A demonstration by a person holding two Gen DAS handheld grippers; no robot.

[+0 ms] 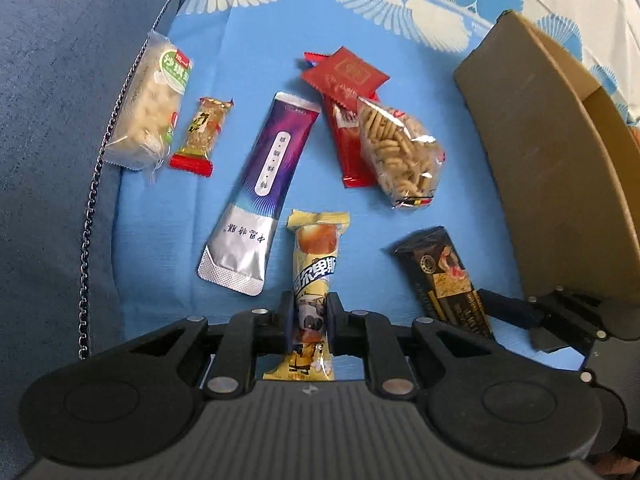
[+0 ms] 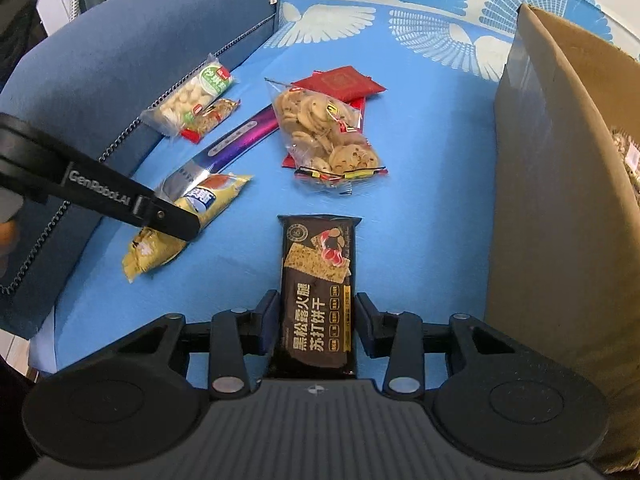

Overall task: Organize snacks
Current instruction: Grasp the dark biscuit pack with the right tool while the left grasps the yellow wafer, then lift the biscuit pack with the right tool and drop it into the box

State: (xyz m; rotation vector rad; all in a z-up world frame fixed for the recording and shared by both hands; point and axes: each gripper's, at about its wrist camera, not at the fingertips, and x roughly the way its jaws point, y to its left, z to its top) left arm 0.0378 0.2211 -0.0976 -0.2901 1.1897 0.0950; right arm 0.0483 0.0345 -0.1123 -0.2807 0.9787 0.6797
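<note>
Left tool (image 1: 309, 322) clamped on the yellow snack pack (image 1: 314, 292), fingers pressed to both its sides, pack lying on the blue sheet (image 1: 160, 220) and pointing away from the camera. Right tool (image 2: 316, 320) straddles the black cracker pack (image 2: 318, 292); its fingers sit just beside the pack edges with a small gap on the right side, so apart, not gripping. Cracker pack lies flat on the sheet, close to the cardboard box (image 2: 560, 220) standing open at the right; something pale shows inside the box, too unclear to name. Further out on the sheet: purple-silver sachet (image 1: 260, 196) left of the yellow pack, clear bag of cookies (image 2: 324, 136) lying on top of red packets (image 1: 346, 76), a small brown bar with red end (image 1: 200, 136) and a white rice-puff pack (image 1: 148, 100) side by side, at the dark blue sofa arm (image 2: 100, 60). A metal chain (image 1: 90, 216) runs along the arm's edge.
</note>
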